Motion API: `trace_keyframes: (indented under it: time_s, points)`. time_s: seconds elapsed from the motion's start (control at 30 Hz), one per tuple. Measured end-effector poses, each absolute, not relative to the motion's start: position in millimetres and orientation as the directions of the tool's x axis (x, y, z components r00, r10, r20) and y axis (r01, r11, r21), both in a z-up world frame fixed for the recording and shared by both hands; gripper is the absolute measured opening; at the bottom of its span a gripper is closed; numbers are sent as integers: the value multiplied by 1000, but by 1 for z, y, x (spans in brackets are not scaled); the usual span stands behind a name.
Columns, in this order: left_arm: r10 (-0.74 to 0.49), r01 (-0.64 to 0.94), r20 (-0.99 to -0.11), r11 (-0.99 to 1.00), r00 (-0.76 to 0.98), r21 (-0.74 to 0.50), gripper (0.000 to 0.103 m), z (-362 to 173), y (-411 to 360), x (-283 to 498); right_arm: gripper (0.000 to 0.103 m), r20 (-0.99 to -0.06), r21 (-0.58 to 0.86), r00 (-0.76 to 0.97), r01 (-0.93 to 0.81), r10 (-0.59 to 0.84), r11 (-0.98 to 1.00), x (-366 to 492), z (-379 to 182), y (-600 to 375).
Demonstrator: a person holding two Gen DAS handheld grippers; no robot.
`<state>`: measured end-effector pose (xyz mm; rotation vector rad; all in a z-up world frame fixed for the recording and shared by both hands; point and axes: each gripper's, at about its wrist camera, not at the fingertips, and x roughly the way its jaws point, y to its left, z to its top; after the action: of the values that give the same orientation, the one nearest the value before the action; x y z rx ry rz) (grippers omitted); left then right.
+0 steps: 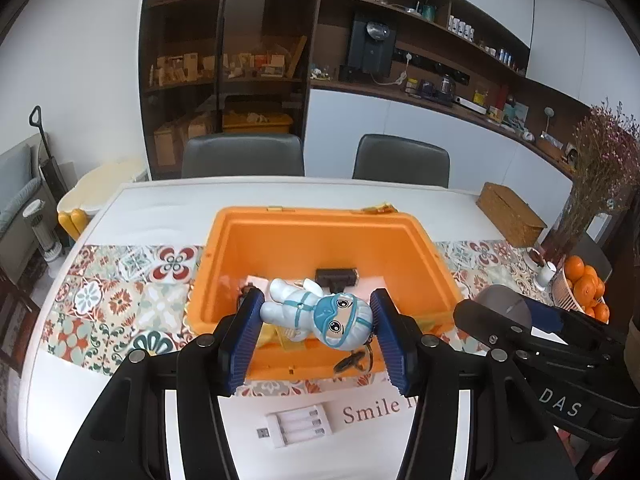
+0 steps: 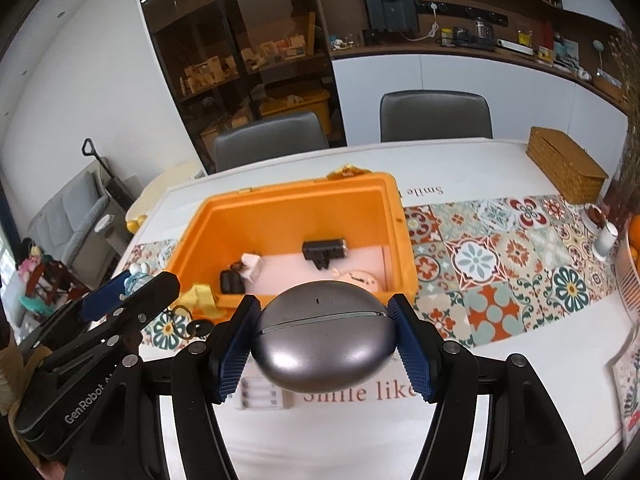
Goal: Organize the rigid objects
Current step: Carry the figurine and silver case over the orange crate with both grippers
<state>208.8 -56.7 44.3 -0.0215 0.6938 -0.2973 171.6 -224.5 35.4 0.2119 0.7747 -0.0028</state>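
We've got the little masked figurine [image 1: 316, 314] pinched between the blue pads of our left tool [image 1: 316, 336], held above the near rim of the orange box [image 1: 332, 240]. Our right tool [image 2: 324, 340] grips a grey oval case [image 2: 324, 340] just short of that box, over the table [image 2: 460, 160].

There were two grippers, the left gripper [image 1: 318, 328] and the right gripper [image 2: 324, 344]. One orange box [image 1: 420, 248] stood open on one table [image 2: 360, 440]. One doll figure [image 1: 316, 308] and one grey oval case [image 2: 326, 340] were counted. Inside the box lay one black clip-like part [image 2: 323, 251], one small white block [image 2: 252, 266] and one small black case [image 2: 232, 282]. One white battery charger [image 1: 298, 426] lay on the table, one wicker box [image 2: 566, 170] too. Two chairs [image 1: 242, 156] stood behind.
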Motion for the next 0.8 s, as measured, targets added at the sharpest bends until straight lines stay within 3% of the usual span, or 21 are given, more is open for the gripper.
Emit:
trace_keyframes:
  time_s: [0.33,0.8]
  points:
    - [-267,257,-594,961,759,-104,54,65,-54,229,66,-674,183,734,47,90,982,196,54,-217]
    - [-259,239,-641,964,723,-120,54,56,-50,270,66,-709,189,698,52,100,981,237,50,-218]
